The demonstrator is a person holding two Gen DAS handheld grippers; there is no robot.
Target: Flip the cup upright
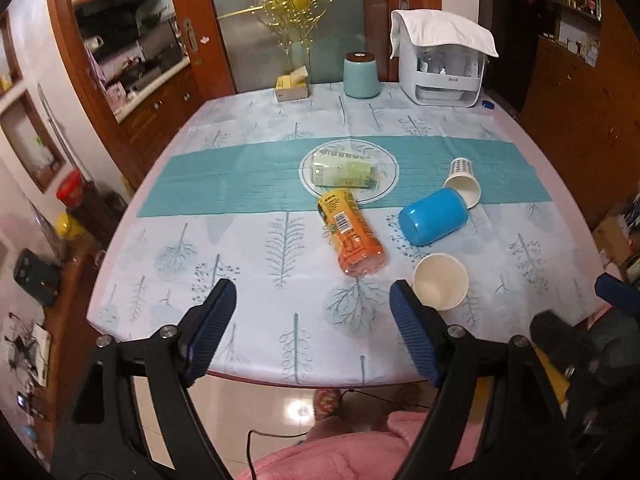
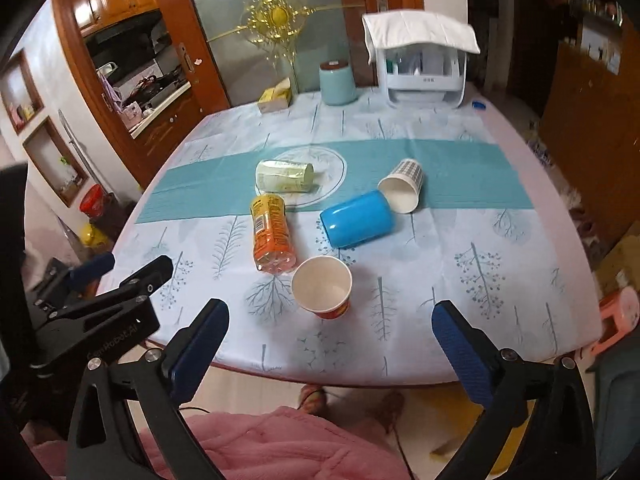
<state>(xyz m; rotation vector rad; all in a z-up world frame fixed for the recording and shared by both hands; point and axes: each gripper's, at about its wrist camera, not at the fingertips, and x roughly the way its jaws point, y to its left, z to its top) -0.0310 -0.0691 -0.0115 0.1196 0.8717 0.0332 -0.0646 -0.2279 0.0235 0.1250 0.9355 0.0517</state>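
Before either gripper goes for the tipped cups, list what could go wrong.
1. The blue plastic cup lies on its side with its mouth against the checked paper cup; lifting one will probably roll the other.
2. The upright white paper cup stands close in front of them and could be knocked over on the way in.
3. The orange plastic bottle lies beside it and could roll if bumped.

Ahead of your grippers: table (image 1: pixel 160 280) under pale tree-print cloth. Beyond it: frosted glass door (image 1: pixel 280 20) with gold ornament, wooden frame. To your left: kitchen pass-through (image 1: pixel 132 48), wood cabinets. Below: glossy tile floor (image 1: pixel 260 408). To your right: dark shelving (image 1: pixel 576 12).
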